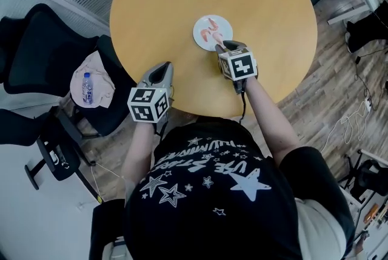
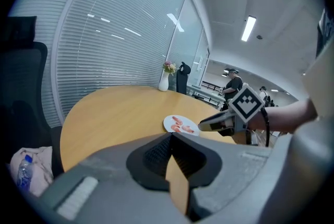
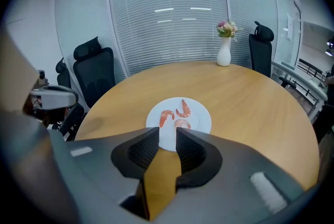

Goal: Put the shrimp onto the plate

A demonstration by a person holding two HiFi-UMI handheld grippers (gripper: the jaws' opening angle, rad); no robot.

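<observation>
Blinds and glass walls are ringing the office, and the round wooden table (image 1: 163, 4) is carrying a white plate (image 3: 201, 116) on the side nearest the person. Three shrimp are lying on that plate: one (image 3: 183, 108) toward its far side, one (image 3: 165, 117) at its left, one (image 3: 181, 124) close to its near rim. So the task is looking finished, or nearly so. The right gripper (image 3: 167, 134) is hanging just beside the plate's near rim, its jaws standing apart with nothing between them. The left gripper (image 2: 170, 137) is sitting well to the left of the plate, by the table edge, jaws together and empty.

Trouble from here is mostly lying with the right gripper. Its tips are covering the plate's near rim in its own view, so I cannot tell whether they are touching it — probably they are just clear. Any forward push would be shoving the plate across the smooth wood, and a tilted rim could be tipping the nearest shrimp off. Jaws closing this close might also be catching that shrimp — and dragging it back off the plate.
</observation>
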